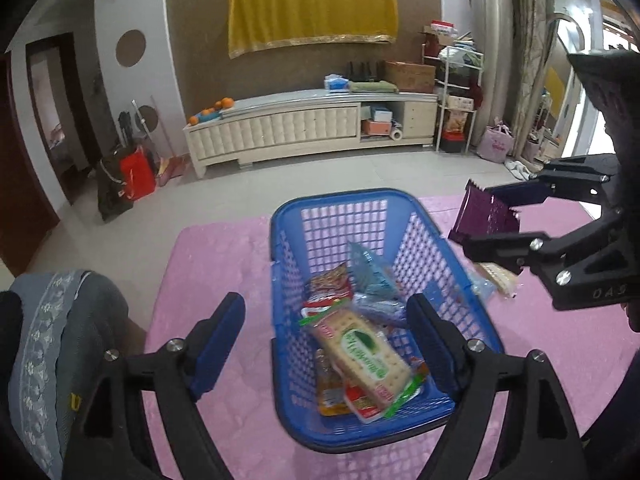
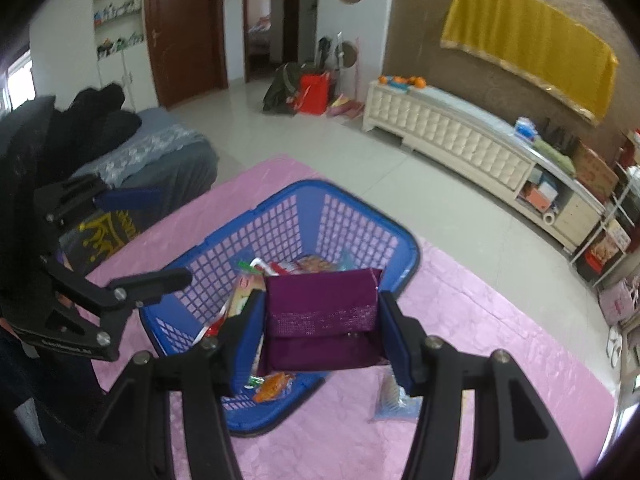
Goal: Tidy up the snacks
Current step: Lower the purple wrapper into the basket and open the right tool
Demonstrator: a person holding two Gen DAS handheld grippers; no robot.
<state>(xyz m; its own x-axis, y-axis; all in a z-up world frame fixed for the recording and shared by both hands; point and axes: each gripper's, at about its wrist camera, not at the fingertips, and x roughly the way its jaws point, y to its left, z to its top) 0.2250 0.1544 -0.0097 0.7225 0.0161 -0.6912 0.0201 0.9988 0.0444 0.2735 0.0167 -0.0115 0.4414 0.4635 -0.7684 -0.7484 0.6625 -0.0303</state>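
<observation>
A home living room is shown: beyond the fingers, a long cream cabinet (image 1: 312, 126) is set against a wall draped with yellow cloth (image 1: 312, 10); a wooden door (image 2: 182, 28) is seen beyond the fingers, leftward.

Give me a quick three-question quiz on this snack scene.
1. True or false: the right claw grips a purple packet.
2. Which colour is the basket? A red, B blue, C green.
3. What lies between the left claw's fingers, if anything gripped?

Key: 1 true. 2 B. 3 Nothing gripped; it is open above the basket, over a cracker pack.
</observation>
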